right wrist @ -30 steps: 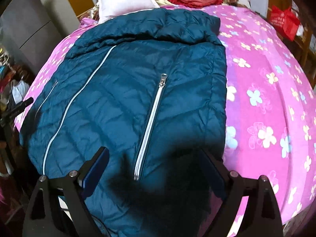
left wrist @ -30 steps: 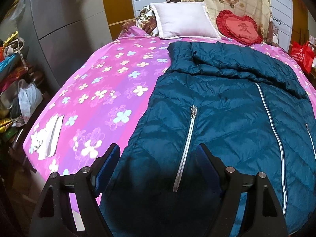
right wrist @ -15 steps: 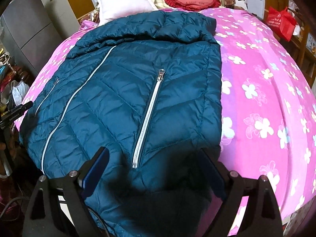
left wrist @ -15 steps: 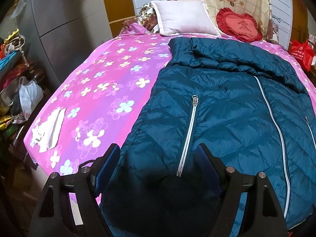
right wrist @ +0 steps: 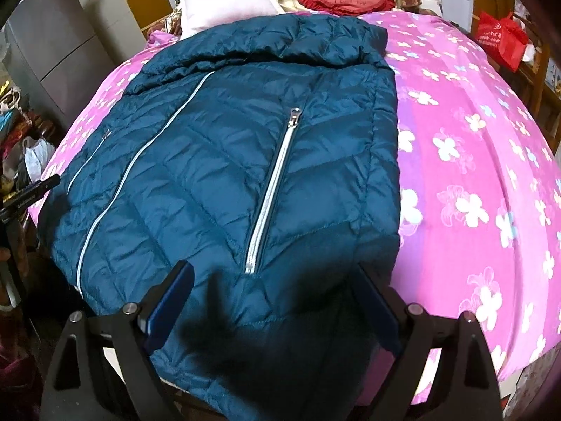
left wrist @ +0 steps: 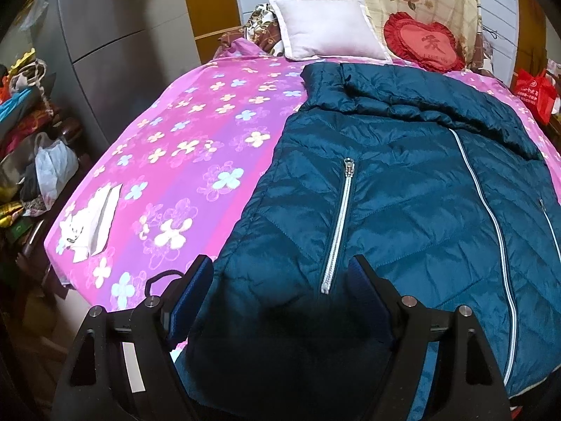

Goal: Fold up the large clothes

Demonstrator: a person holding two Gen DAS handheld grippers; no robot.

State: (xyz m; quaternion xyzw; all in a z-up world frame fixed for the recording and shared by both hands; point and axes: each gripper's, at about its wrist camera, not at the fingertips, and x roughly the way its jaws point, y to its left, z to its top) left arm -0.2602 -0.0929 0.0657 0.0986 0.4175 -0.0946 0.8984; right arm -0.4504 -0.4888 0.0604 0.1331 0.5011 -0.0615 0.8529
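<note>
Both views have shifted slightly over the jacket point(right wrist: 224, 182), which lies flat on the bed point(left wrist: 182, 161). Left gripper point(left wrist: 280, 280) and right gripper point(right wrist: 273, 287) gape empty. Tissue pack point(left wrist: 94, 221) sits well apart; pillow point(left wrist: 326, 31) beyond.

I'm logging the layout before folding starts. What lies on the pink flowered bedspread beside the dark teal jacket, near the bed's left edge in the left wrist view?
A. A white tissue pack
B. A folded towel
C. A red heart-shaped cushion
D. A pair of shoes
A: a white tissue pack lies on the bedspread, apart from the jacket.
</note>
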